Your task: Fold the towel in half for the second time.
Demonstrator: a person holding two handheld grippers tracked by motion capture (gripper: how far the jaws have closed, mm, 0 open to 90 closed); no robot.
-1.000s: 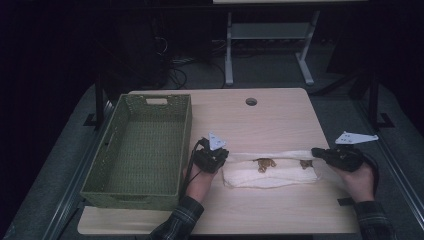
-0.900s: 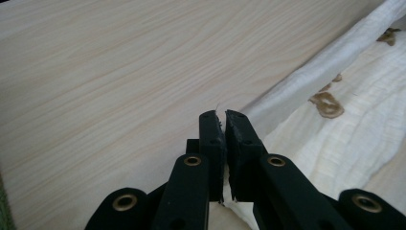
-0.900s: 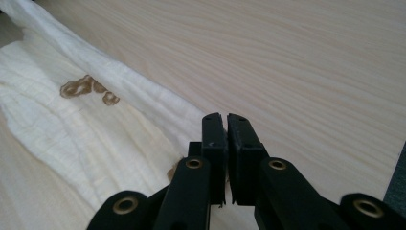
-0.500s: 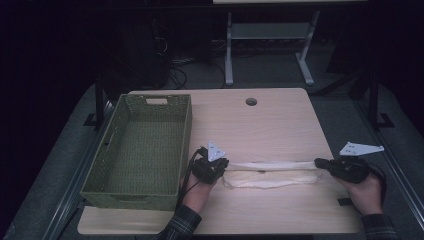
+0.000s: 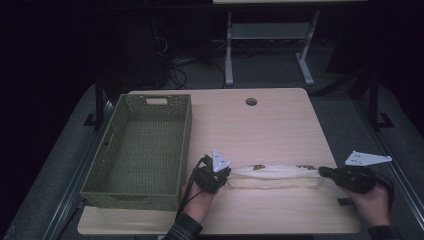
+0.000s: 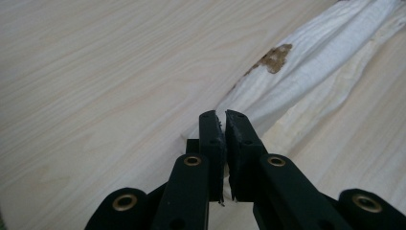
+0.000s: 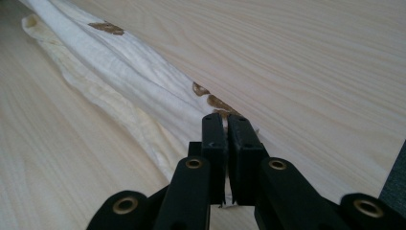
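Note:
A cream cloth (image 5: 275, 175) with small brown marks is pulled out into a long narrow band across the front of the wooden table (image 5: 260, 125). My left gripper (image 5: 226, 181) is shut on the cloth's left end, and in the left gripper view the cloth (image 6: 306, 62) runs away from the closed jaws of the left gripper (image 6: 225, 117). My right gripper (image 5: 322, 172) is shut on the right end. Past the right gripper (image 7: 226, 120), the cloth (image 7: 119, 62) stretches off to the upper left in the right gripper view.
A green woven basket (image 5: 117, 150) stands on the table's left side, just left of my left hand. A round cable hole (image 5: 251, 101) sits near the far edge. Metal desk legs (image 5: 305, 65) stand on the floor beyond the table.
The two grippers have drawn apart, and the cloth has gone from a loose bundle to a taut, thin strip between them. Both hands have come slightly nearer the front edge.

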